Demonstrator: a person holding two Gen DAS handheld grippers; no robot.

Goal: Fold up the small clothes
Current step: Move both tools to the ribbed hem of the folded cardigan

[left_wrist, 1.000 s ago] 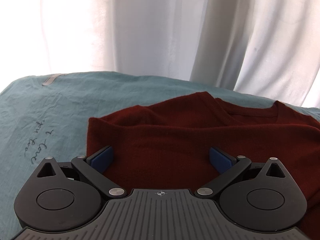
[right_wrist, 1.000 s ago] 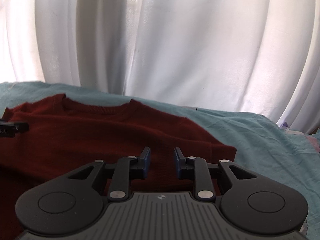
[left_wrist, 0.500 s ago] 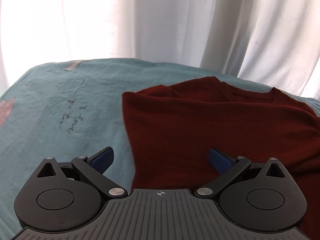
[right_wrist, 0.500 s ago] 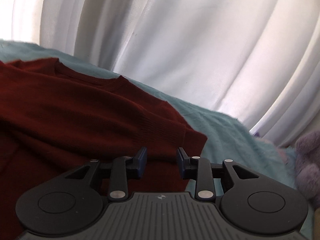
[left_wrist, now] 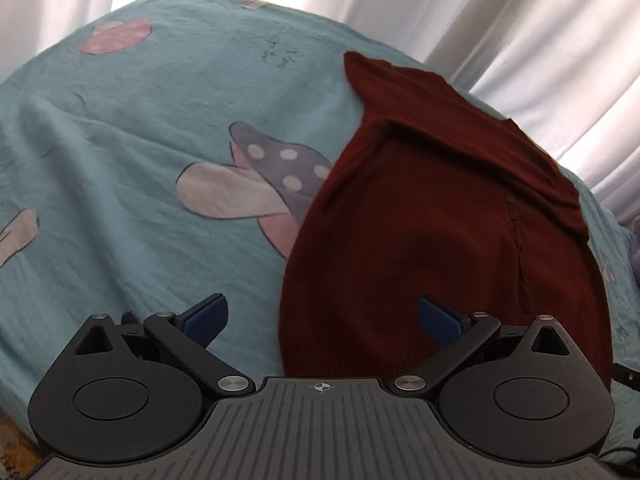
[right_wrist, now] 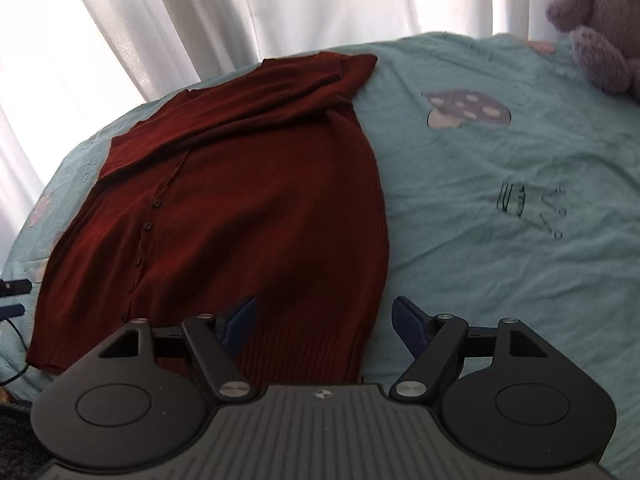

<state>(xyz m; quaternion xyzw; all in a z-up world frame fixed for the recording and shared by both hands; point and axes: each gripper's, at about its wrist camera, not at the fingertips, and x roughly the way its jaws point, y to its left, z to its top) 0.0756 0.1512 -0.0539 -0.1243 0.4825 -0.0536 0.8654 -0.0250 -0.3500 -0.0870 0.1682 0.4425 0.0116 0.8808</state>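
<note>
White curtains behind, teal printed bedsheet below, bed as work surface. Dark red knit cardigan spread flat on the sheet, button placket up, both sleeves folded across the chest near the neckline, hem nearest the cameras. Half a second ago still low over the upper cardigan, close to the cloth; now pulled back and raised to the hem end, whole garment in sight. Reads as sleeve folds finished, with the bottom-to-top fold likely next.

Left tool wide apart, holding nothing, straddling the cardigan's hem corner on its own side. Right tool also apart and empty, one finger above the ribbed hem, the other over the sheet just beside the cardigan. Purple plush toy well away from the cardigan, at the far corner of the bed.

No containers anywhere in view.
</note>
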